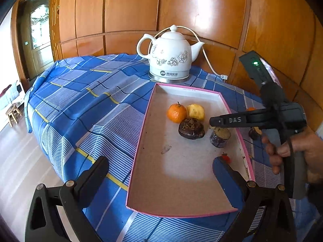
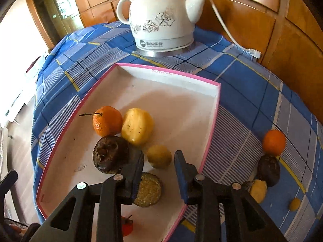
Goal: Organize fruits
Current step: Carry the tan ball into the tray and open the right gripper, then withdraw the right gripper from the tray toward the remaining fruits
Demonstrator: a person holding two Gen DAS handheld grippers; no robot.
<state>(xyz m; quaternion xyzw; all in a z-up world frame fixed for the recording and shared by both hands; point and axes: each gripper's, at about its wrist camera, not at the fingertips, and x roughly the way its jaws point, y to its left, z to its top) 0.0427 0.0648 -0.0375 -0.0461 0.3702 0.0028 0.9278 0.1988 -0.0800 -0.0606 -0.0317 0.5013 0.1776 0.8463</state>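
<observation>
A pink-rimmed cardboard tray (image 1: 141, 133) (image 2: 210, 139) lies on the blue checked cloth. In it lie an orange (image 1: 177, 113) (image 2: 107, 124), a yellow peeled fruit (image 1: 195, 111) (image 2: 137, 126), a dark brown fruit (image 1: 191, 128) (image 2: 110, 154), a cut dark-skinned piece (image 1: 220, 137) (image 2: 148, 189), a small yellow ball (image 2: 159, 156) and a small red fruit (image 1: 225, 158) (image 2: 126, 226). My right gripper (image 2: 159, 169) (image 1: 215, 121) is open above the cut piece, holding nothing. My left gripper (image 1: 161, 173) is open and empty over the tray's near end.
A white ceramic electric kettle (image 1: 170, 55) (image 2: 161, 18) with its cord stands behind the tray. On the cloth right of the tray lie another orange (image 2: 274, 142), a dark fruit (image 2: 268, 170) and two yellow pieces (image 2: 258, 190). Wooden panelling (image 1: 201, 10) backs the table.
</observation>
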